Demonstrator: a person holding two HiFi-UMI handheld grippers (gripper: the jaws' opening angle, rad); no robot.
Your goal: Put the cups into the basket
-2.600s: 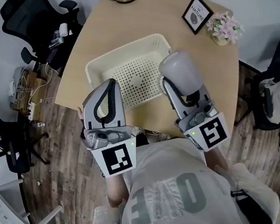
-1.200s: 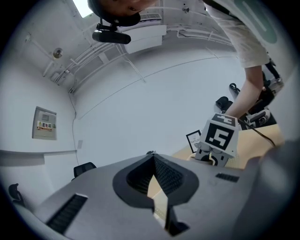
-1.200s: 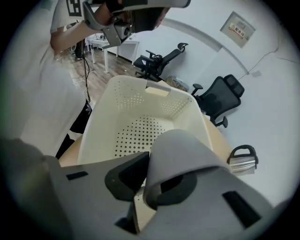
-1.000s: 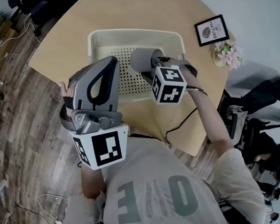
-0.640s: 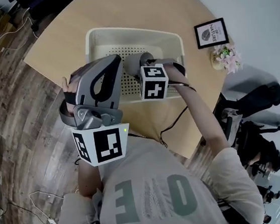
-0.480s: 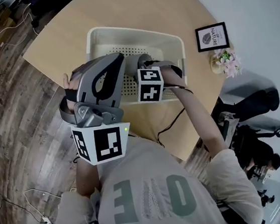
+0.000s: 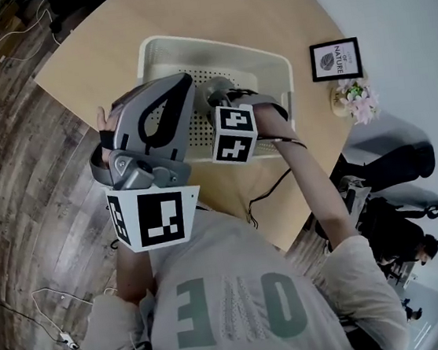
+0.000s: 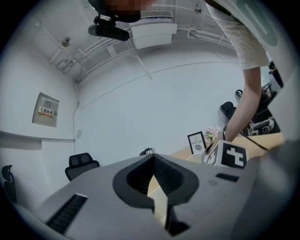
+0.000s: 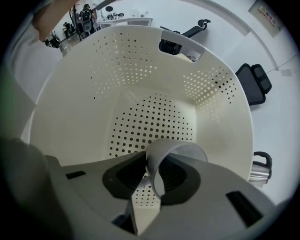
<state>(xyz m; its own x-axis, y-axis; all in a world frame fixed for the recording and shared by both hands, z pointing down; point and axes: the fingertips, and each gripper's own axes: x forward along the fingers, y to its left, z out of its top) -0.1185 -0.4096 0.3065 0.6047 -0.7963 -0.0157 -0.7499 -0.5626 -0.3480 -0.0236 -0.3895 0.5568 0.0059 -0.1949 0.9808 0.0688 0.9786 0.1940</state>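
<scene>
The right gripper (image 9: 149, 168) is clamped on the wall of a grey cup (image 9: 180, 151): in the right gripper view one jaw sits inside the cup's mouth and the other outside it, with the thin rim curling up between them. The cup hangs inside the basket (image 9: 84, 93), above its dotted floor and closer to the near wall than to the far one. Whether the cup's bottom touches the floor cannot be told. The basket is cream plastic, with rows of small holes in its floor and walls and a cut-out handle in the far wall.

In the head view the marker cube (image 7: 234, 133) of the right gripper sits over the near part of the basket, and the person's bare forearm (image 7: 316, 190) reaches in from the right.

The left gripper (image 8: 153, 161) has its jaws together with nothing between them. It is held up beside the basket on the left, above the table's near edge, and tilted upward, so its own view shows mostly the white wall and ceiling.

The basket stands on a pale wooden table (image 7: 92, 43). To its right, near the table's edge, are a small framed picture (image 7: 335, 59) and a little pot of pink flowers (image 7: 355, 100), side by side. A metal jug (image 9: 260, 169) stands past the basket, and a black office chair (image 9: 257, 82) stands by the wall.
</scene>
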